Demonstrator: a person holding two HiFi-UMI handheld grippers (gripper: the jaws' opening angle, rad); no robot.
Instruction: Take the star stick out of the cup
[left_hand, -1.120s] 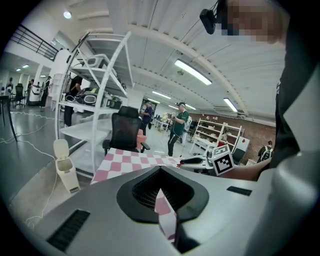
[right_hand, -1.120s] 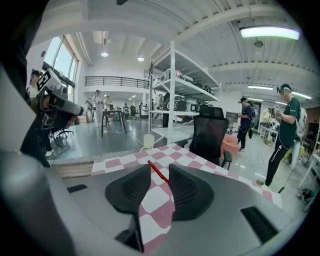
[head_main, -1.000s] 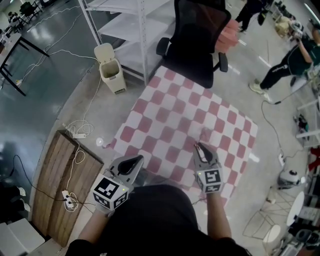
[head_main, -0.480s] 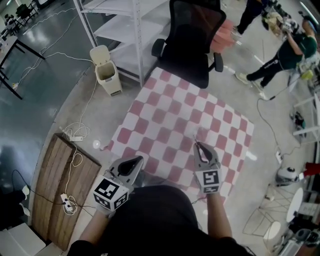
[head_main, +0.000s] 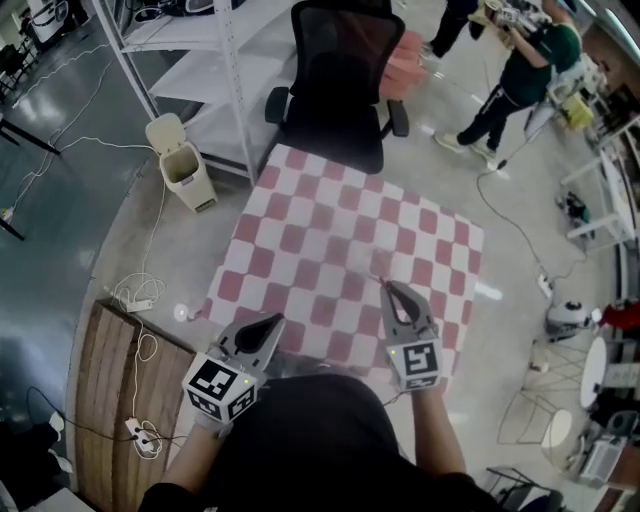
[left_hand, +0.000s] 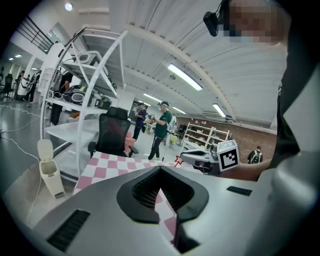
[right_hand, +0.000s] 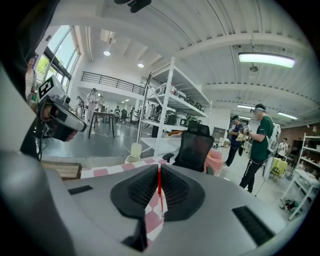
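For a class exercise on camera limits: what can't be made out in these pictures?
Cup: appears in no view.
Star stick: right gripper view shows only its red shaft; the right gripper hides the star.
Head view: the stick is too thin to make out.

No legible text or numbers.

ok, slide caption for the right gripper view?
Right gripper shut on a thin red stick over the pink checkered table, black office chair beyond.
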